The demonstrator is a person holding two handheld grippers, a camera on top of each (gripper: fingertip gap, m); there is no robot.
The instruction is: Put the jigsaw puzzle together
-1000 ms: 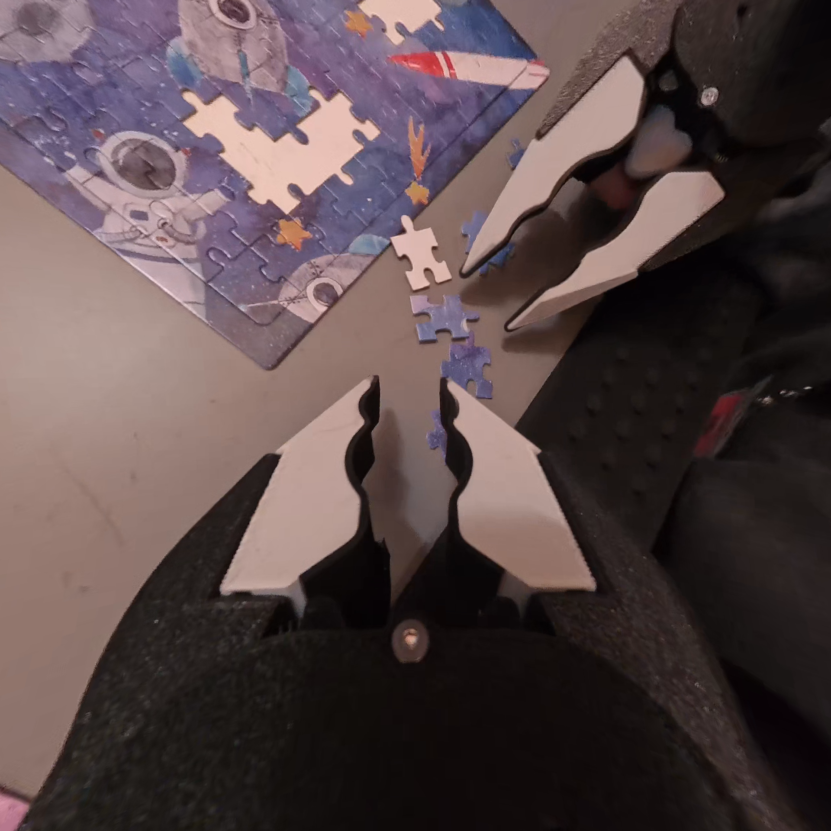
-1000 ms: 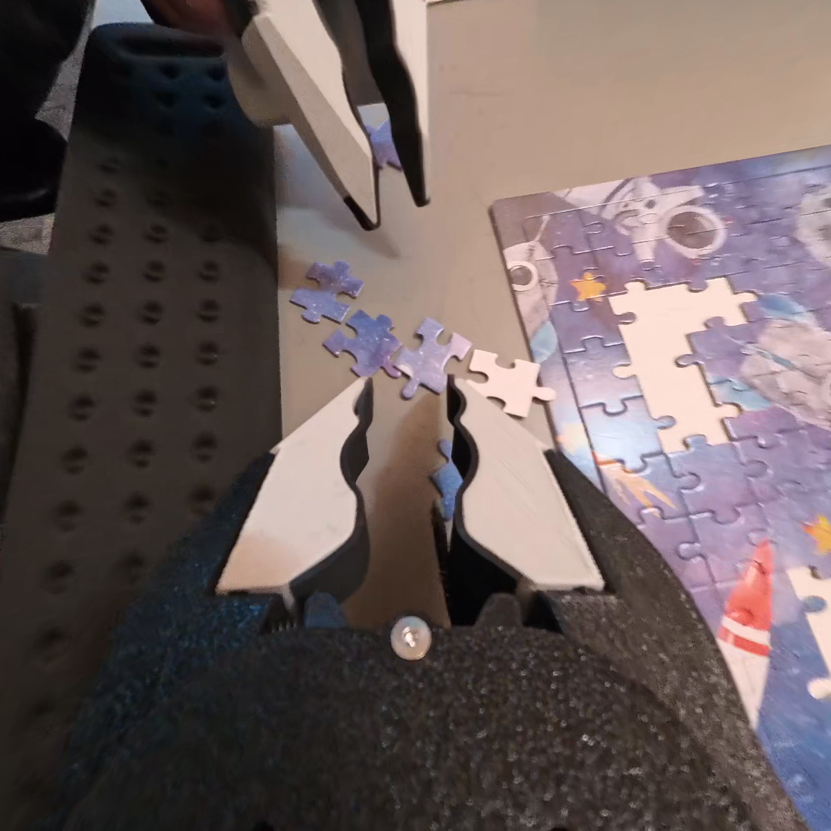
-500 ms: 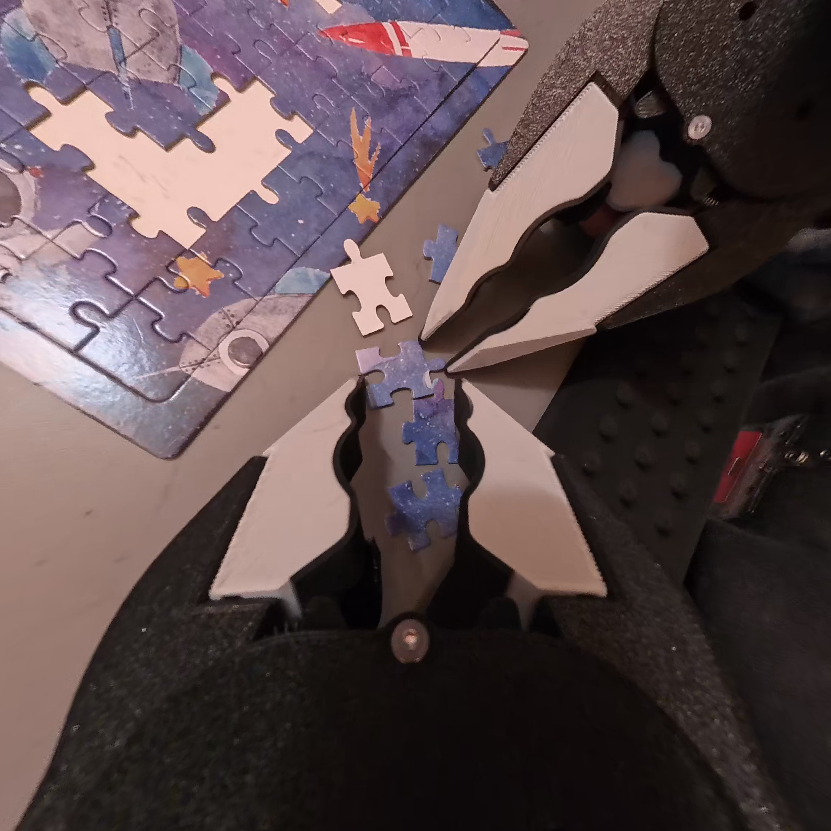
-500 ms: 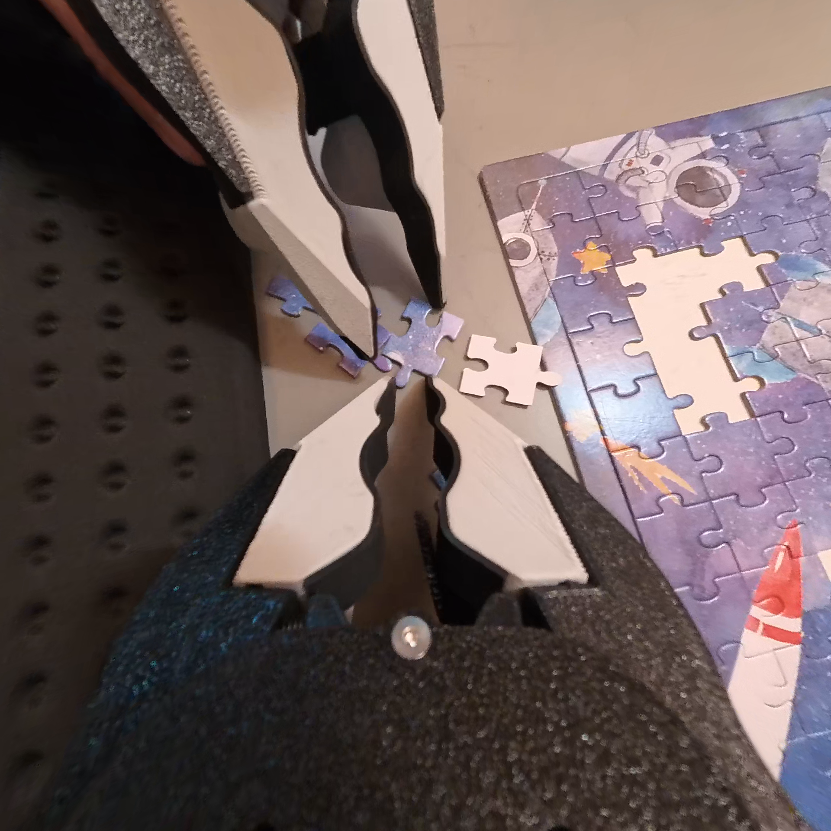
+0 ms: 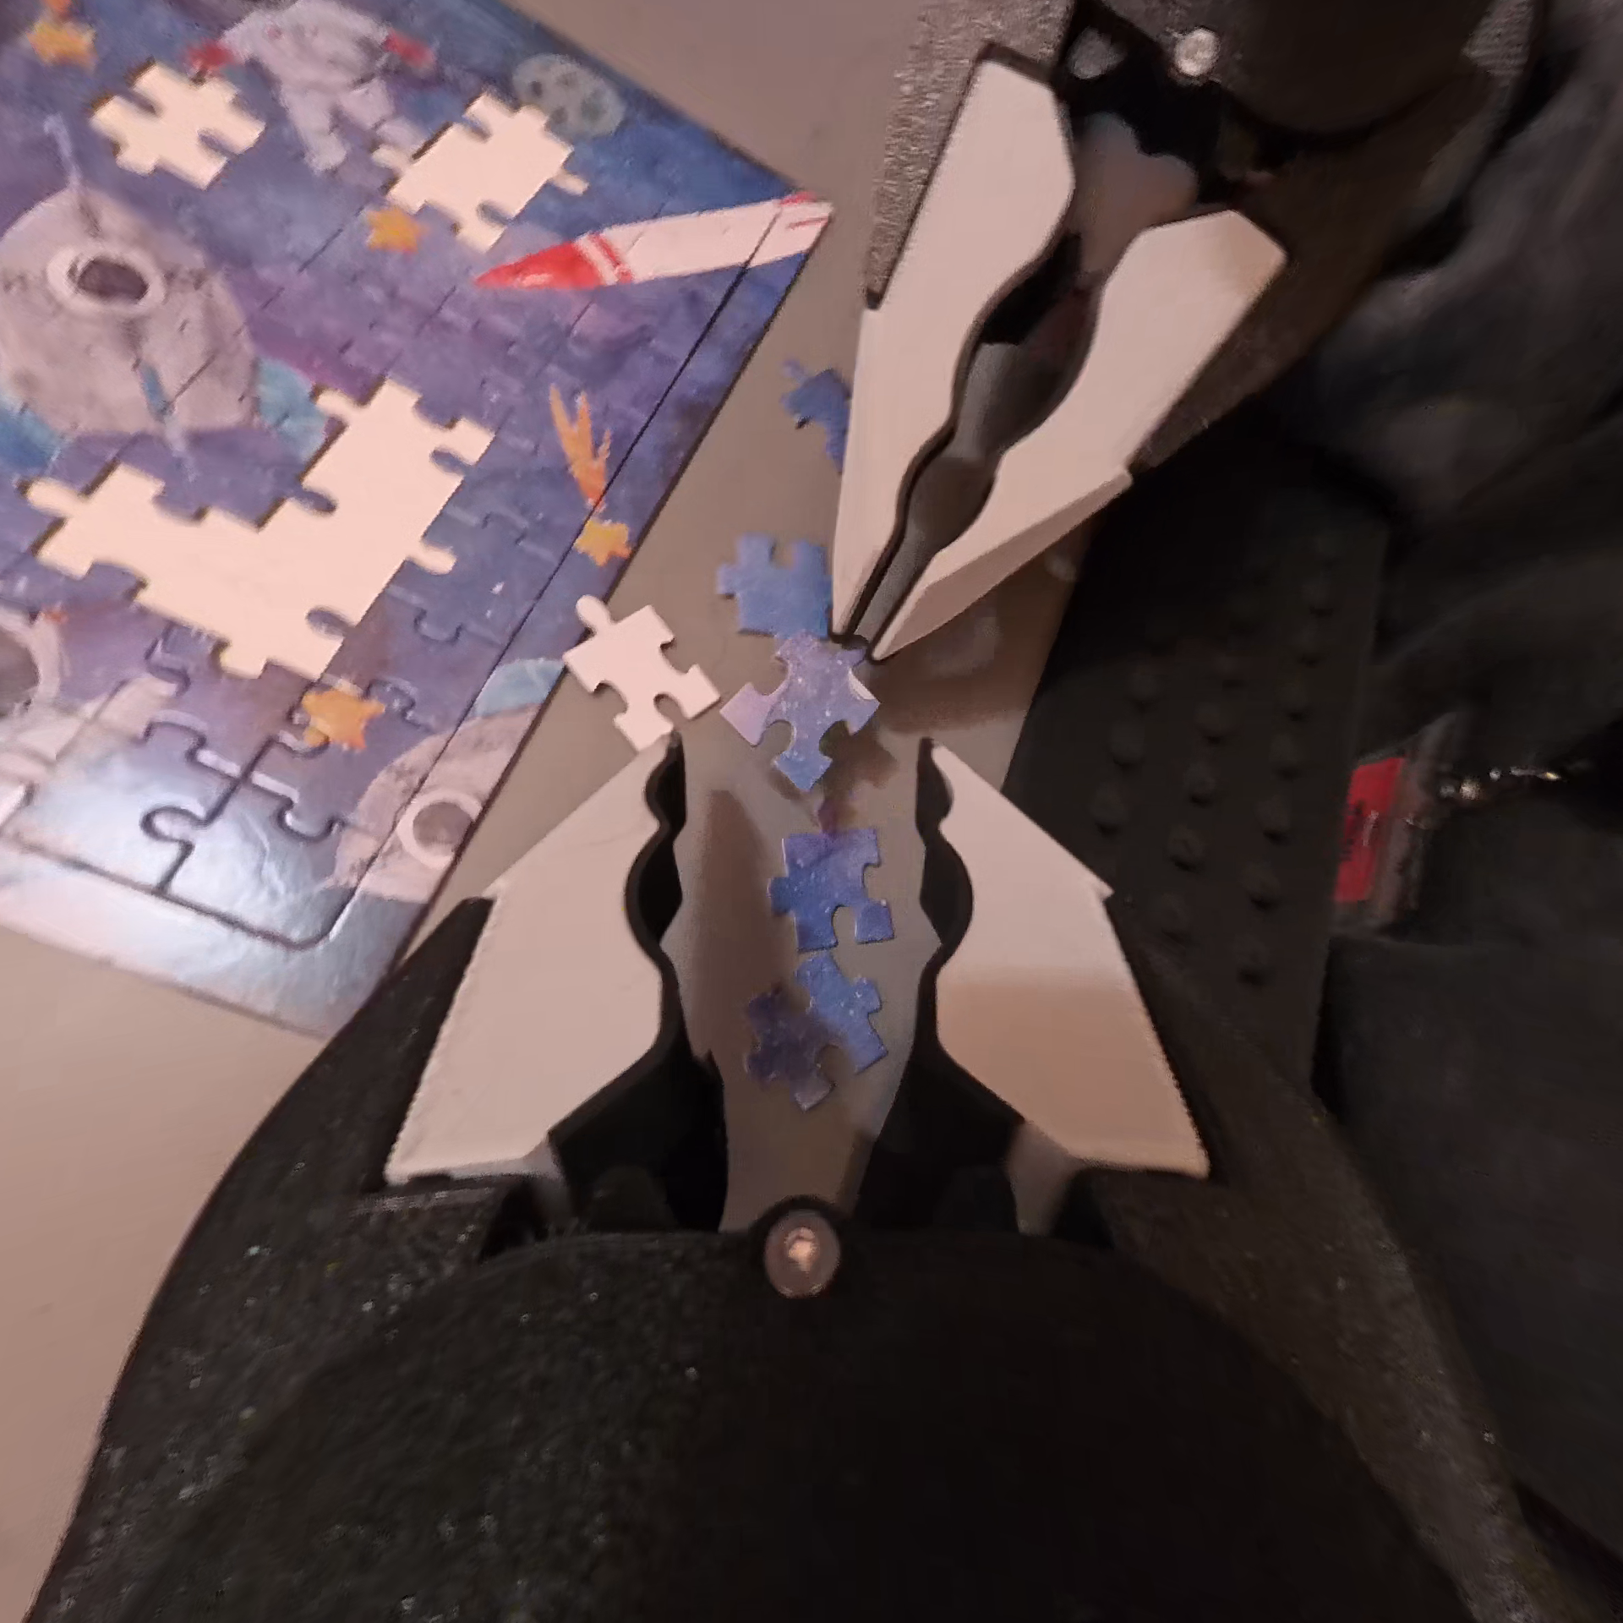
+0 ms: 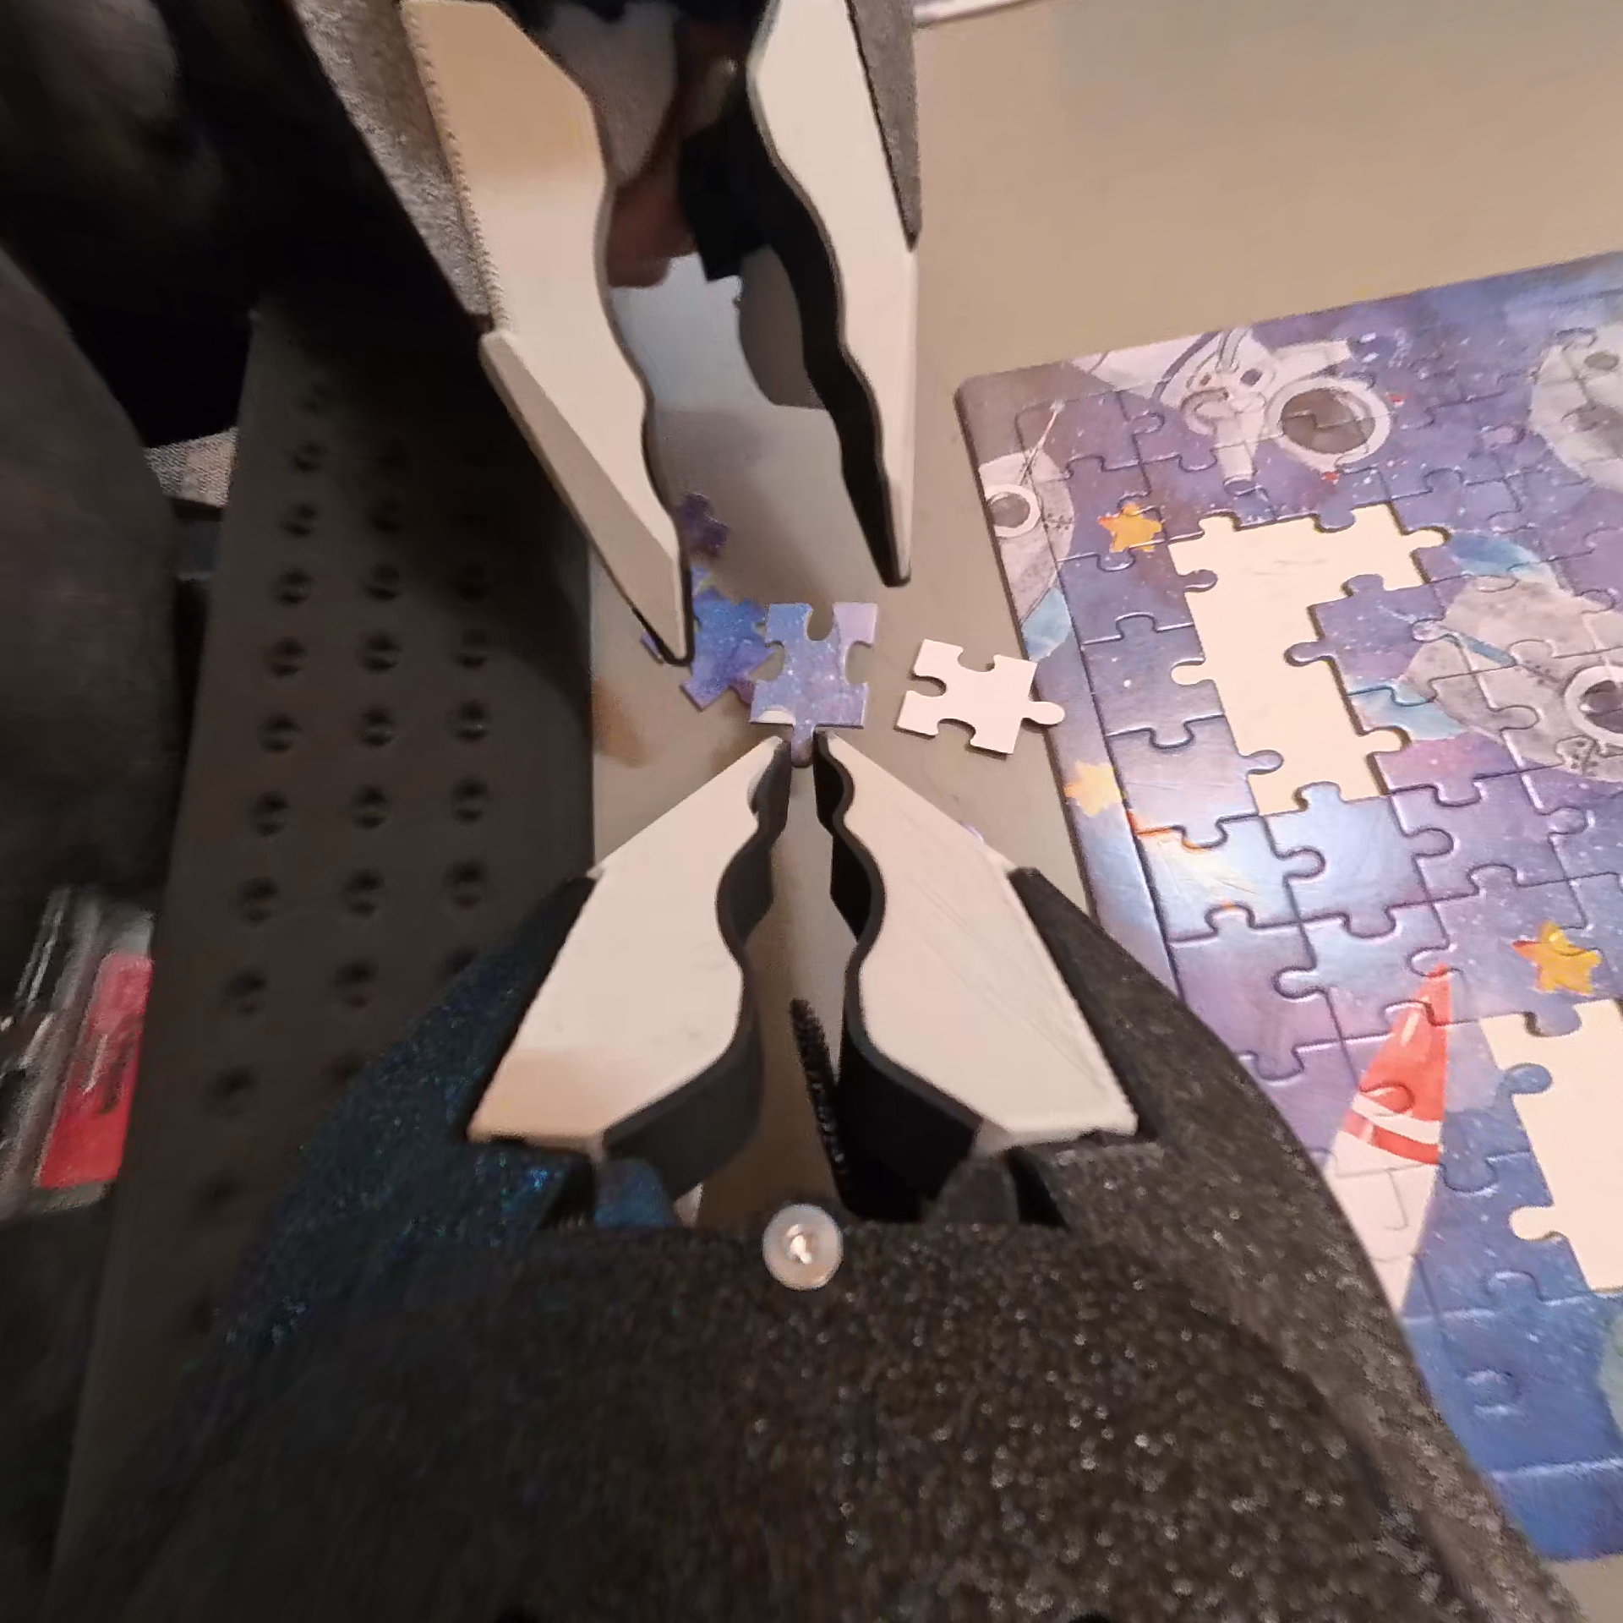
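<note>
- Two grippers are meeting nose to nose over a little scatter of loose pieces, just off the corner of the space-themed jigsaw puzzle (image 5: 290, 492), which is lying flat on the grey table (image 5: 132, 1098).
- Right gripper (image 6: 799, 746) is pinching the tab of one speckled blue-purple piece (image 6: 812, 672) between its tips. Its jaws are clamped down nearly together on it, and from the left wrist view the piece (image 5: 804, 707) is looking tilted up off the table.
- Left gripper (image 5: 799, 755) is sitting spread wide with nothing in it. Two more blue pieces (image 5: 830, 887) (image 5: 817, 1027) are lying on the table in the gap between its fingers, not touching either one.
- White piece (image 5: 641, 676), face down, is lying just beside the held one, between it and the puzzle edge, touching neither as far as I can see.
- Another blue piece (image 5: 777, 588) is resting right by the right gripper's tips, and one more (image 5: 821, 408) is peeking out farther back behind its finger.
- Puzzle itself is showing several white gaps (image 6: 1291, 641) where pieces are missing, the biggest one running through the middle, near the red-tipped rocket (image 5: 650, 246).
- Black perforated mat (image 6: 351, 703) is lying along the table edge beside the loose pieces.
</note>
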